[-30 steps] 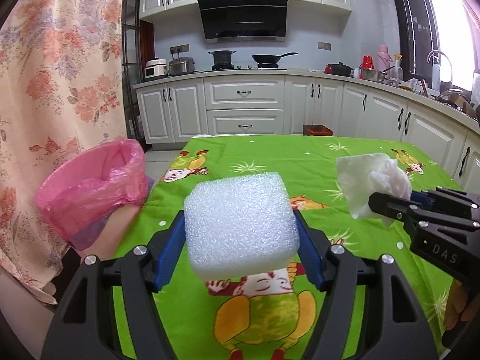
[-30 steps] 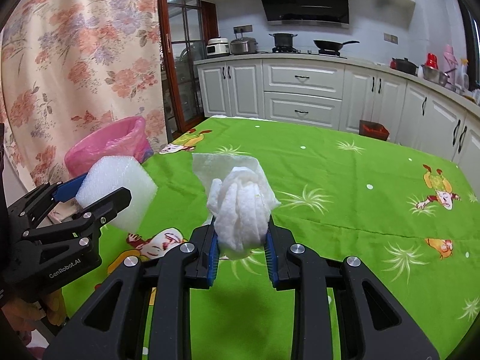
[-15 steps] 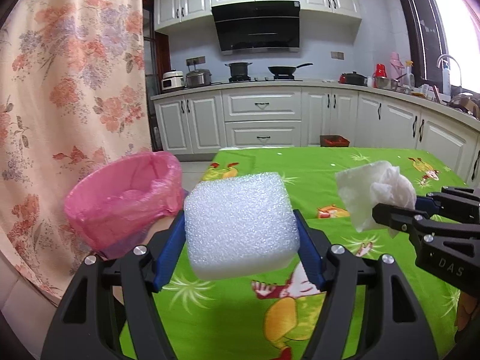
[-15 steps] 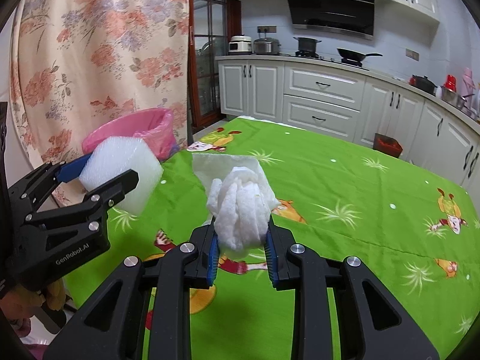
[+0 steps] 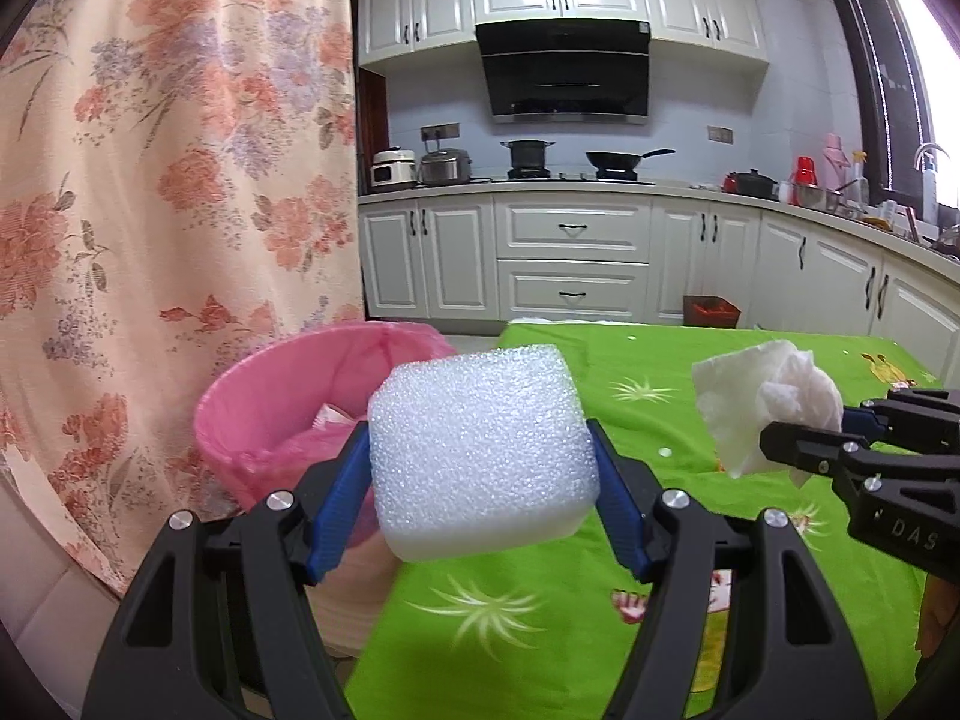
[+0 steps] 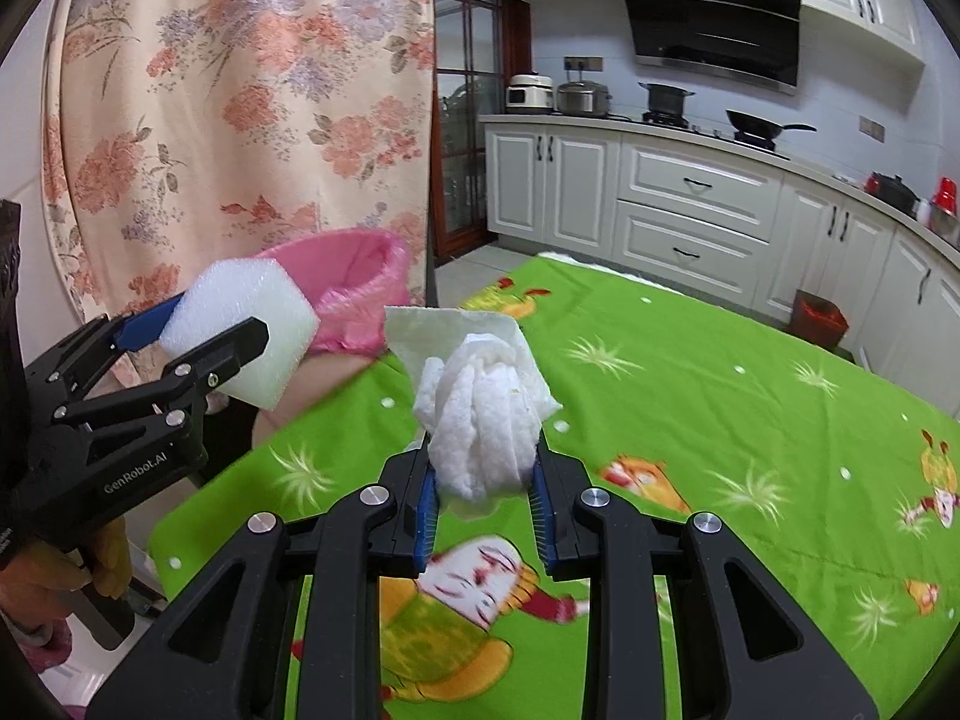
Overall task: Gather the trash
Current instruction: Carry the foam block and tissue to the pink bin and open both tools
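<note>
Moved: our view now looks into the pink bin point(image 5: 312, 408), beyond our left fingers.
Left gripper point(image 5: 483, 468): clamps foam block point(image 5: 480, 450).
Right gripper point(image 6: 483, 480): clamps tissue wad point(image 6: 480, 414).
Hidden: bin's base.

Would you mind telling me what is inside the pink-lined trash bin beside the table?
Inside the pink-lined bin, only crumpled pink liner and a pale scrap show. The foam block in the left tool covers the bin's near side, so its bottom stays unseen.
</note>
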`<state>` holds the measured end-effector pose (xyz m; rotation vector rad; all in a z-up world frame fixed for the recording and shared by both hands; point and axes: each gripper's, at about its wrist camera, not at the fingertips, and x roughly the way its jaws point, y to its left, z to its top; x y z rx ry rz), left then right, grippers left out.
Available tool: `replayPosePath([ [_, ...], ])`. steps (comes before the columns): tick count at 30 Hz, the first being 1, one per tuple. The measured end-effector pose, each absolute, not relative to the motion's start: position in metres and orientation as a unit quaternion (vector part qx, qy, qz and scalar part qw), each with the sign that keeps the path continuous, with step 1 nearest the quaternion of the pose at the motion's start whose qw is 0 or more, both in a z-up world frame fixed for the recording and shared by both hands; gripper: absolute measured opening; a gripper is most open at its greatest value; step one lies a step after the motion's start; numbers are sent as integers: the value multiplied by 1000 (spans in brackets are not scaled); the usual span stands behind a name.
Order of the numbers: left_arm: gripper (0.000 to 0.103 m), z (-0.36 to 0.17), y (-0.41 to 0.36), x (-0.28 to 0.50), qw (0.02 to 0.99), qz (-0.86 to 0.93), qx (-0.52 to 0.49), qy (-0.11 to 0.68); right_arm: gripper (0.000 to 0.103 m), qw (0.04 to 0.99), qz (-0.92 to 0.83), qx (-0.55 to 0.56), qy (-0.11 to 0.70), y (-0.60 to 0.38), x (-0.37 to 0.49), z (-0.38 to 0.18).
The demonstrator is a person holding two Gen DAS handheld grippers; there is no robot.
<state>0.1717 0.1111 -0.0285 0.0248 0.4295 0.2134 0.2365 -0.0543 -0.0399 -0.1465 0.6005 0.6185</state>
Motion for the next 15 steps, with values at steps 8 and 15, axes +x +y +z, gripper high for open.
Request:
replayPosePath([
  [8,67,-7,151,172,970,133,-8,202,26,894,344,-69,279,-20,254,-20],
  [15,67,16,199,183,964,180,11,197,27,885,376,-50,270,11,281,-2],
])
